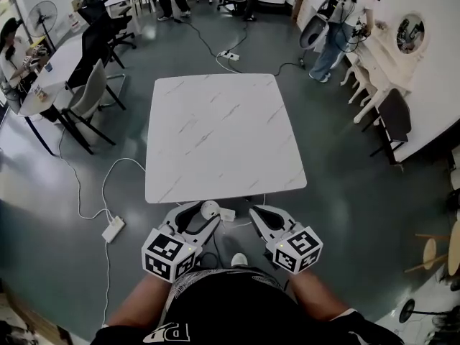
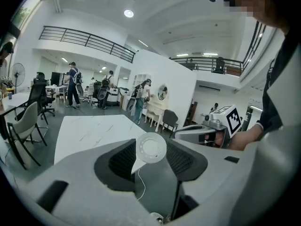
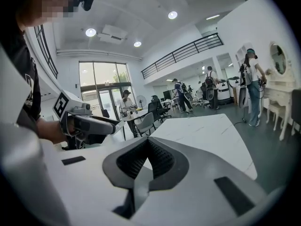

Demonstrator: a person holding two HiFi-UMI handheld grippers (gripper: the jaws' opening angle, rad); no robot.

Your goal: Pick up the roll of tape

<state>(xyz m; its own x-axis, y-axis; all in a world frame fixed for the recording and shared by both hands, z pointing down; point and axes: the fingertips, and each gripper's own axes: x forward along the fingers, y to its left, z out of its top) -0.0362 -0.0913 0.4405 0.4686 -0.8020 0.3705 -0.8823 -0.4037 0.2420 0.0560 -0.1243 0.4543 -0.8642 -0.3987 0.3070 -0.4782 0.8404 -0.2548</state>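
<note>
Tape roll [image 2: 151, 148]: one, clamped in left gripper [image 2: 150, 150]; one table [image 1: 223, 135] beyond.

The person wears a black short-sleeved T-shirt [image 1: 230, 300] with white lettering low on its left. Above the T-shirt's left side, the left gripper [image 1: 203, 213] is a pale grey shell with black ribbed inner pads and a left cube [image 1: 170, 254] of black-and-white square markers. Above the T-shirt's right side, the right gripper [image 1: 262, 213] looks alike, with its right cube [image 1: 297, 249].
</note>
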